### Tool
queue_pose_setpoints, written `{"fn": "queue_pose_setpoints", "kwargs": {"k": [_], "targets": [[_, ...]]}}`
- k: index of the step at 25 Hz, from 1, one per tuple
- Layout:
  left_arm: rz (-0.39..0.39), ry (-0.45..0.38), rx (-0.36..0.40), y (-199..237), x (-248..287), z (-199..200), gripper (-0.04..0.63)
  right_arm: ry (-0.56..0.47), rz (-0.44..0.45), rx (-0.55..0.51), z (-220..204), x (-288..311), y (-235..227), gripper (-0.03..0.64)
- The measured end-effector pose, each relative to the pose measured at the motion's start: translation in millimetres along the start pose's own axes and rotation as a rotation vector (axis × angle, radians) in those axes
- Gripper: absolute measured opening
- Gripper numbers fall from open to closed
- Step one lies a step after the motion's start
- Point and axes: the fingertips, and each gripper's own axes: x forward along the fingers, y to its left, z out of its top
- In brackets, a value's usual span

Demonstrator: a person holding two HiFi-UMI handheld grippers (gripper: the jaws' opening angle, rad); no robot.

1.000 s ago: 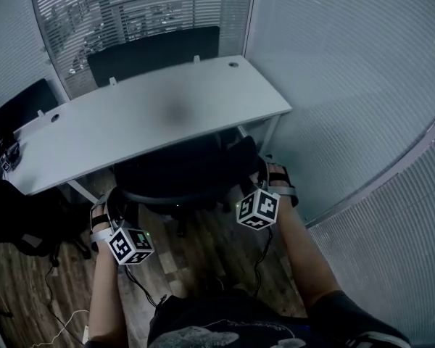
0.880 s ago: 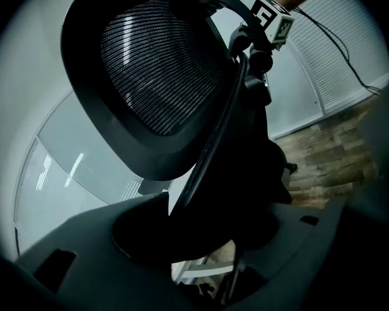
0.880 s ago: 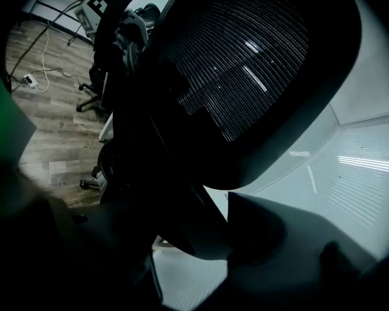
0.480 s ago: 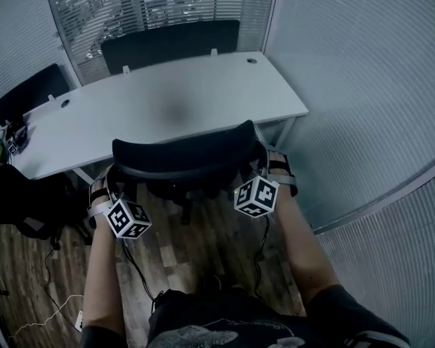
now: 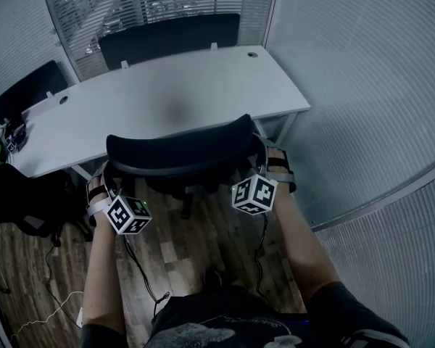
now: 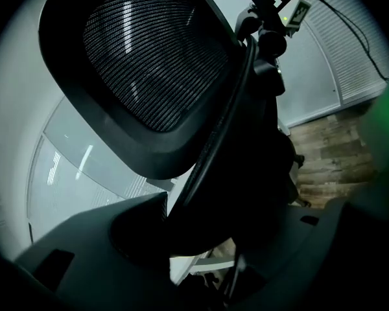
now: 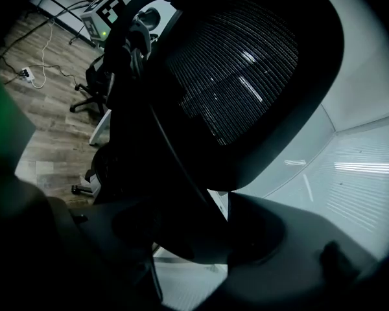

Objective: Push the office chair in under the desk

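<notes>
As for print, anything legible? — R.

Only black-and-white square markers, on the left cube and the right cube. Patterns, not letters. — M.

Surface and room? — R.

Pale grey desk, top bare in the middle. Dark wood-plank floor with cables trailing below the left near corner. Ribbed grey walls close behind the right end, slatted glass past the far edge. Second chair, black, beyond the far edge; third chair off the far left corner. — M.

Task chair? — R.

Office chair stands at the near edge, between its middle and the right near corner. Its backrest top overlaps that edge from above; seat hidden beneath it. — M.

Claws? — R.

Left gripper is at the backrest's left end and the right gripper at its right end. In each gripper's own view the jaws stand narrow, clamped on the rim of the mesh back. — M.
</notes>
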Motion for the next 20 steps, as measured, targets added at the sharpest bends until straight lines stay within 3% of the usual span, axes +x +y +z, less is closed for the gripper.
{"fn": "queue_pose_setpoints", "kwargs": {"k": [11, 16, 20], "targets": [[0.038, 0.011, -0.009, 7, -6, -2, 0.259, 0.022, -0.050, 0.001, -3, -12, -5, 0.301], [0.067, -0.032, -0.124, 9, -40, -17, 0.258, 0.038, -0.067, 0.063, -5, -46, 7, 0.301], [0.015, -0.062, -0.258, 6, -69, -27, 0.258, 0.006, -0.079, 0.184, 10, -81, 13, 0.301]]}}
